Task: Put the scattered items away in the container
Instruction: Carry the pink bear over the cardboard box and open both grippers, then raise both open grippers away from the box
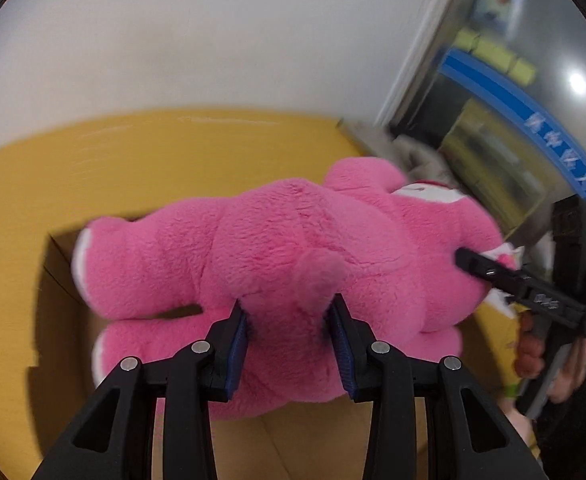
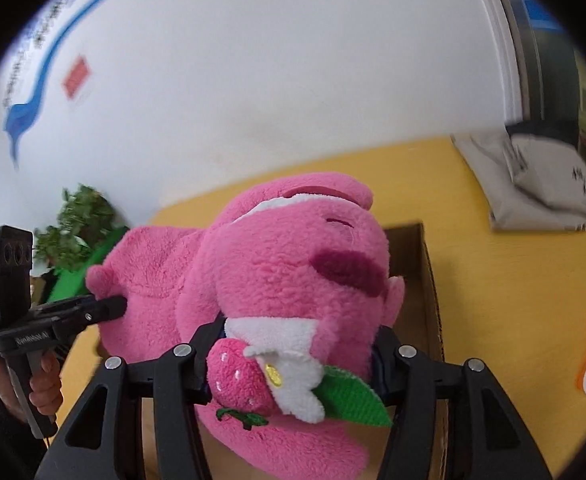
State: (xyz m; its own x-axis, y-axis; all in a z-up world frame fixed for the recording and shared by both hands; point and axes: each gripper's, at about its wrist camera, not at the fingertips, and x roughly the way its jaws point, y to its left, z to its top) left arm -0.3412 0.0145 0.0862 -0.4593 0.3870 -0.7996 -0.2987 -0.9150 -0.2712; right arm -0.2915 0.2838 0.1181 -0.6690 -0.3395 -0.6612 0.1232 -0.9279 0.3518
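Above the open cardboard box (image 2: pixel 429 280), the pink plush bear (image 1: pixel 293 248) hangs between both tongs. The left tongs (image 1: pixel 289 344) pinch its rump just below the tail, pads sunk into the fur; the right tongs (image 2: pixel 293 364) clamp around its head beside the strawberry (image 2: pixel 239 376) and white collar. The yellow surface (image 1: pixel 153 152) lies around the box, a grey parcel (image 2: pixel 541 184) well beyond it. My worry: the bear looks wider than the box mouth, so a leg could catch on the rim and leave it perched. Soft fur also gives shallow purchase; one grip slipping would swing the toy outside the box.
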